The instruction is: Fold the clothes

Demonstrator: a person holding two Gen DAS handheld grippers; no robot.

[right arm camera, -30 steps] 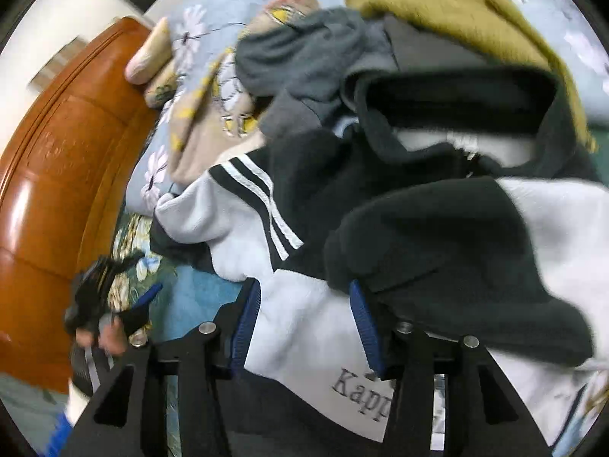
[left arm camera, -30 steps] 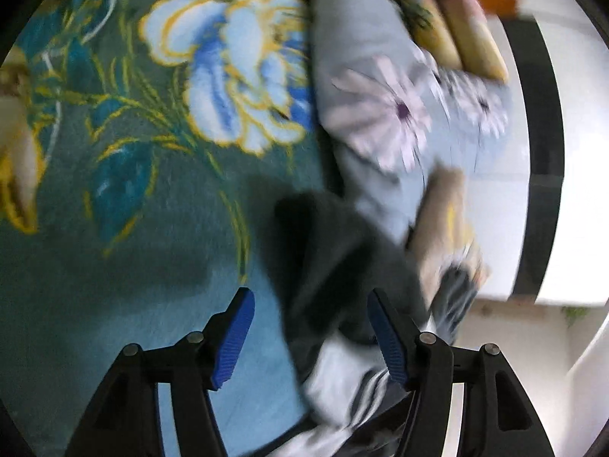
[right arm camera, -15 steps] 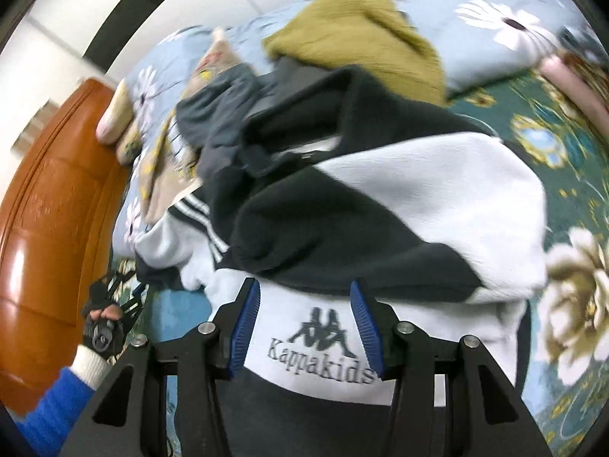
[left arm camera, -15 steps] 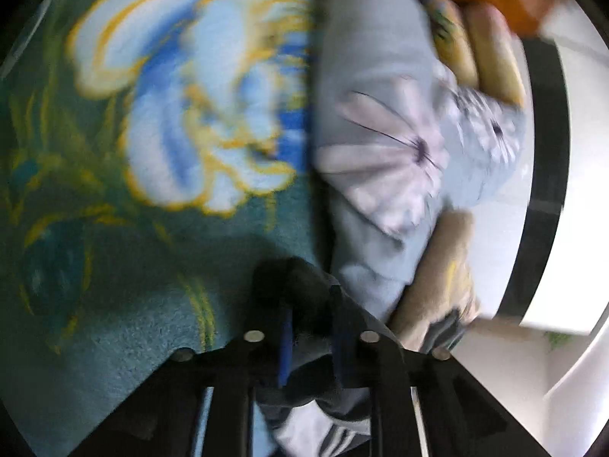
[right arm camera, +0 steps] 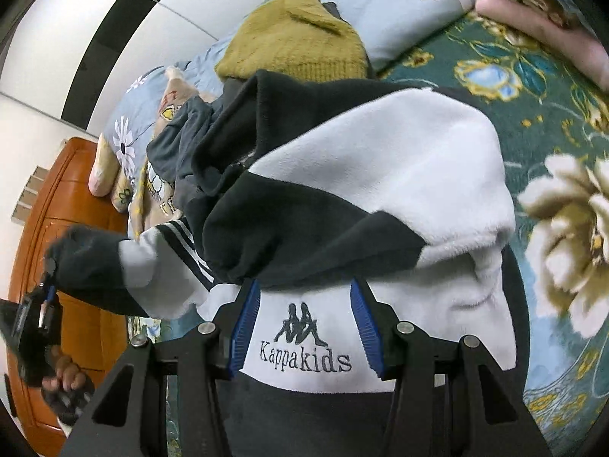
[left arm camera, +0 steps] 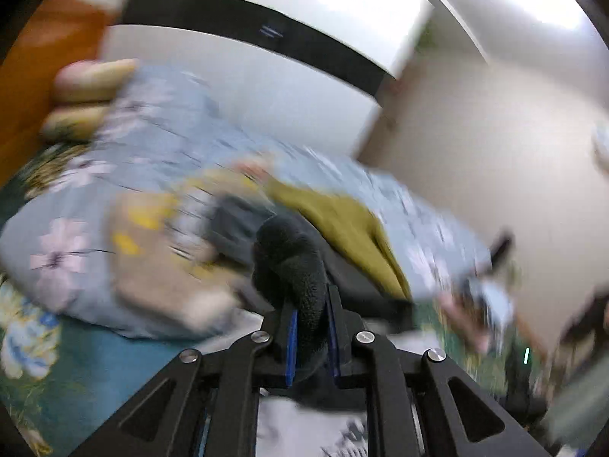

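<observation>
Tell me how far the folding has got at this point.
Early stage. Nothing looks folded: the mustard sweater and grey garment lie heaped. In hand: the left gripper pinches the black-and-white fleece's dark cuff; the right gripper hangs open over it. Left: all folding.

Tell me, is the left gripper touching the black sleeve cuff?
Touching. In the left wrist view, the left gripper is shut on the black sleeve cuff, both blue pads pressing it.

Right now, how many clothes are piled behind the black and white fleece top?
3 that I can see: a mustard yellow knitted sweater at the back, a dark grey garment in front of it, and a beige printed garment to the left. More may hide underneath.
</observation>
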